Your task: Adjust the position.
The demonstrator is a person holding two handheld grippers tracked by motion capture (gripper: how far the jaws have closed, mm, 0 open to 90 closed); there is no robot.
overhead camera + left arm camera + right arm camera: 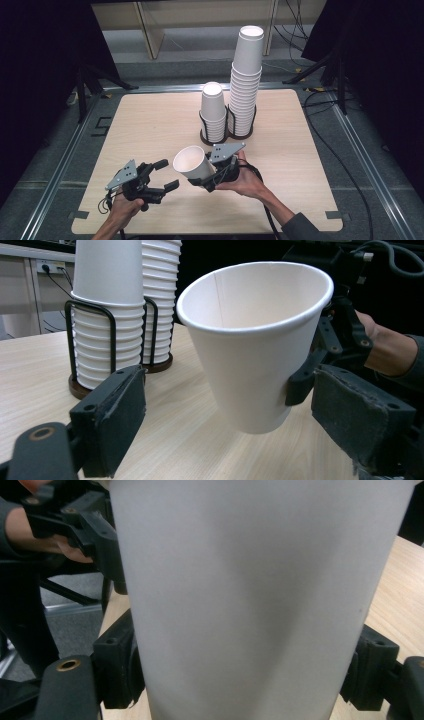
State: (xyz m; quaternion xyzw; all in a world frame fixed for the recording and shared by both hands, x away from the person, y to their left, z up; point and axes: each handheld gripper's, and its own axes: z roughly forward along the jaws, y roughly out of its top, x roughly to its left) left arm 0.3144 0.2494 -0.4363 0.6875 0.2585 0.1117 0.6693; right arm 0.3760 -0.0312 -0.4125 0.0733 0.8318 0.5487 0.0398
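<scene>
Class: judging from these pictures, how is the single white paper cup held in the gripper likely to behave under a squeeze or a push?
The paper cup looks thin-walled, so the right gripper could probably dent it. Empty, it is likely very light. Tapered and round, it would probably roll in a curve on the table.

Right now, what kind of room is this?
Probably a lab or recording studio: a light wooden table ringed by black curtains, loose cables on the floor, and stacked white paper cups set out for handling practice.

Two cup stacks (234,95), one loose cup (192,162) (held), two tools (165,175).
</scene>
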